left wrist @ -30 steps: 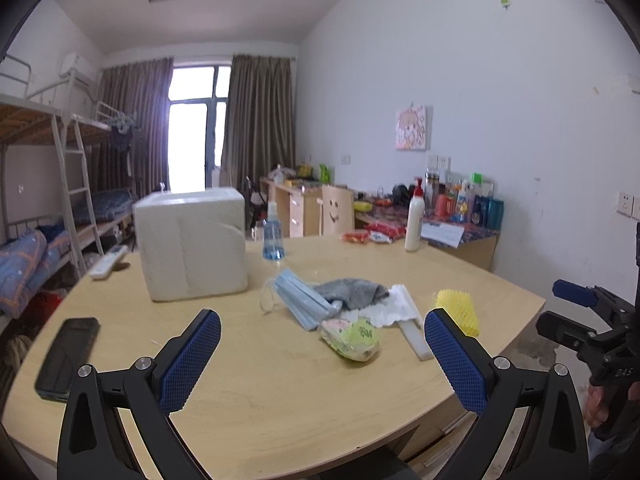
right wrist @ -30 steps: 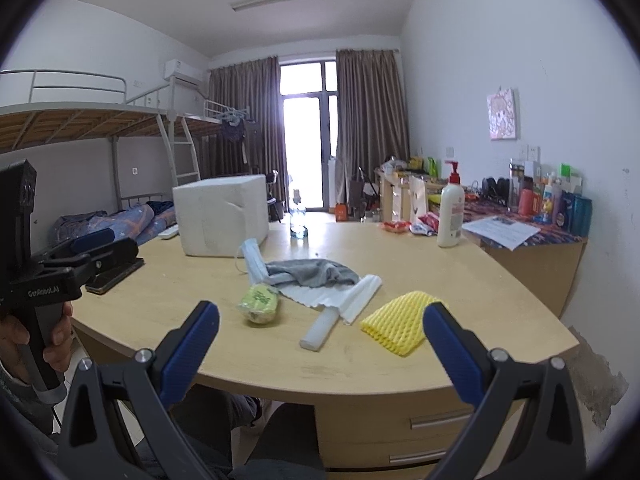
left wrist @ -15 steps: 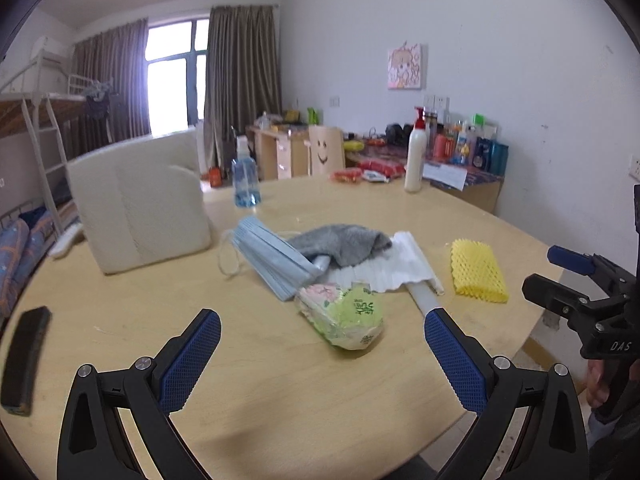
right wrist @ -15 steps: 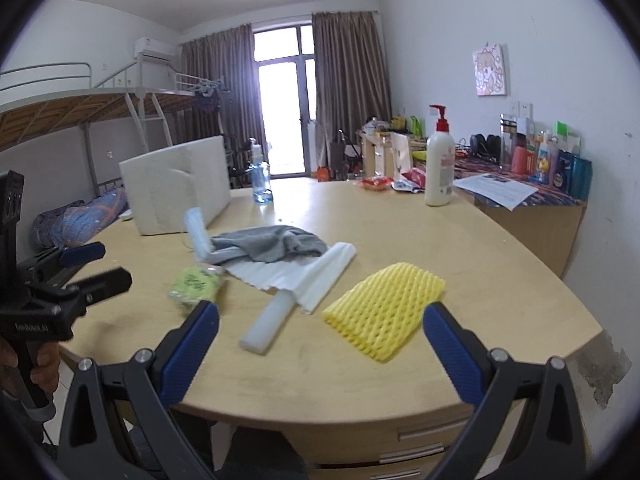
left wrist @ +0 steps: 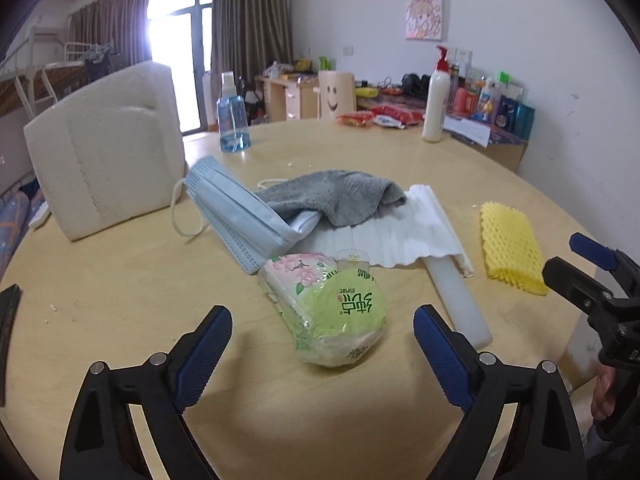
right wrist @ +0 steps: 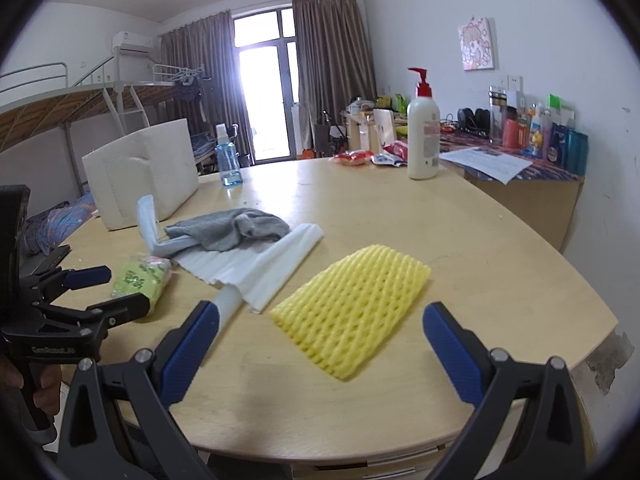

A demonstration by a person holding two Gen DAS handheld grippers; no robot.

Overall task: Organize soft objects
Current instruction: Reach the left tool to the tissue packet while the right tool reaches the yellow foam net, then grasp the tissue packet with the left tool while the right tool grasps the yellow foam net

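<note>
A green tissue pack (left wrist: 330, 306) lies on the round wooden table (left wrist: 120, 288) just ahead of my open, empty left gripper (left wrist: 322, 344); it also shows in the right wrist view (right wrist: 140, 278). Behind it lie blue face masks (left wrist: 240, 212), a grey sock (left wrist: 336, 194) and white corrugated foam (left wrist: 400, 228). A yellow foam net (right wrist: 352, 314) lies just ahead of my open, empty right gripper (right wrist: 320, 342); it shows at the right in the left wrist view (left wrist: 510, 246).
A white foam box (left wrist: 106, 168) stands at the back left. A blue spray bottle (left wrist: 234, 120) and a white pump bottle (left wrist: 436, 100) stand further back. A dark phone (left wrist: 8, 312) lies at the left edge. The table's curved edge (right wrist: 440, 448) is near the right gripper.
Both grippers have moved forward and lower toward the table. The tissue pack now sits close ahead of the left jaws, the yellow net close ahead of the right jaws. Both stay open.
</note>
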